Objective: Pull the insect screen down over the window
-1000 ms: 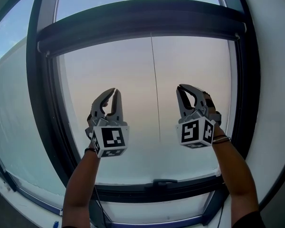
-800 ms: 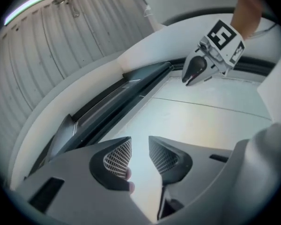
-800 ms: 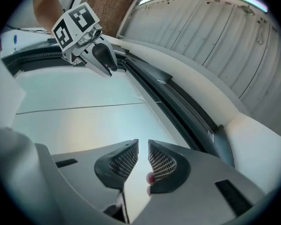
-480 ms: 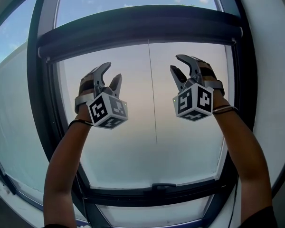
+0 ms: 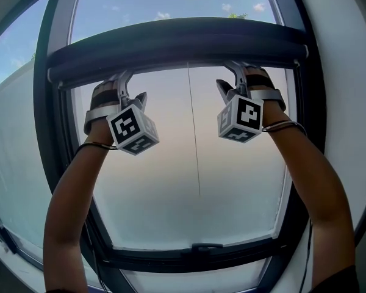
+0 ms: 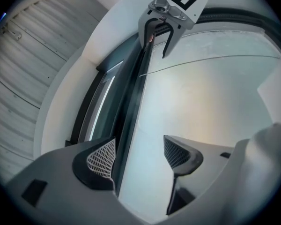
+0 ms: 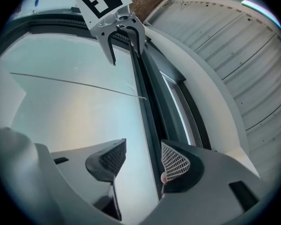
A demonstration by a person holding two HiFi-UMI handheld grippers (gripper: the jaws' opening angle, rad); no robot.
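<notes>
We find free room in front of the wide pane [image 5: 171, 188], crossed only by a thin cord [image 5: 195, 145] hanging down its middle. The dark bar [image 5: 177, 41] closes the way upward, the frame [image 5: 52, 133] hems both sides, and a handle [image 5: 206, 247] juts at the bottom rail.

The dark window frame [image 5: 53, 163] carries a dark screen bar [image 5: 177, 41] straight across its upper part, and a small handle [image 5: 206, 247] sits on its bottom rail.
</notes>
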